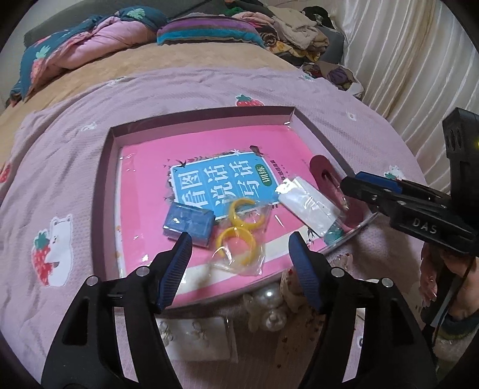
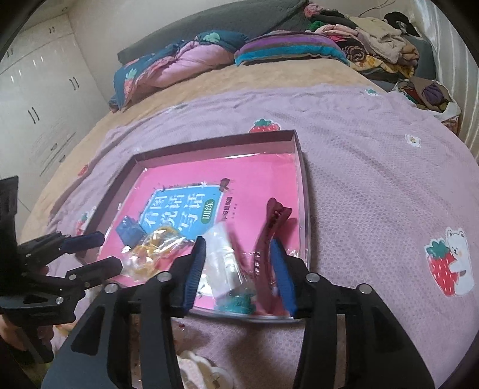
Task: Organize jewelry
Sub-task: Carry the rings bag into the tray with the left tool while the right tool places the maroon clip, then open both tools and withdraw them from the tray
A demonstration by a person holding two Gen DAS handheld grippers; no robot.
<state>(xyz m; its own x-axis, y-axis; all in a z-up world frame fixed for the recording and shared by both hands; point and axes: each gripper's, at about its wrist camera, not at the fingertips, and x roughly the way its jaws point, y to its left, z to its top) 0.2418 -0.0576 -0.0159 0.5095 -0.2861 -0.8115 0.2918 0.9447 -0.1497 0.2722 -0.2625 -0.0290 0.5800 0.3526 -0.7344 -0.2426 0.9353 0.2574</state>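
A shallow tray (image 1: 107, 167) (image 2: 302, 179) with a pink book cover as its floor lies on the lilac bedspread. Inside lie a blue box (image 1: 188, 223) (image 2: 130, 232), a clear bag of yellow rings (image 1: 239, 230) (image 2: 152, 248), a white card in a clear sleeve (image 1: 308, 206) (image 2: 224, 260), a maroon hair clip (image 1: 323, 170) (image 2: 266, 236) and a teal glitter piece (image 1: 333, 235) (image 2: 236, 302). My left gripper (image 1: 239, 239) (image 2: 109, 251) is open over the tray's near edge, the ring bag lying free between its fingers. My right gripper (image 2: 238, 242) (image 1: 350, 184) is open around the hair clip and sleeve, which rest in the tray.
Pearl pieces (image 1: 272, 308) and an earring card (image 1: 197, 335) lie on the bedspread just in front of the tray. A hand (image 1: 434, 278) holds the right gripper. Quilts and piled clothes (image 1: 293, 27) fill the bed's far end. White wardrobe doors (image 2: 36, 113) stand at the left.
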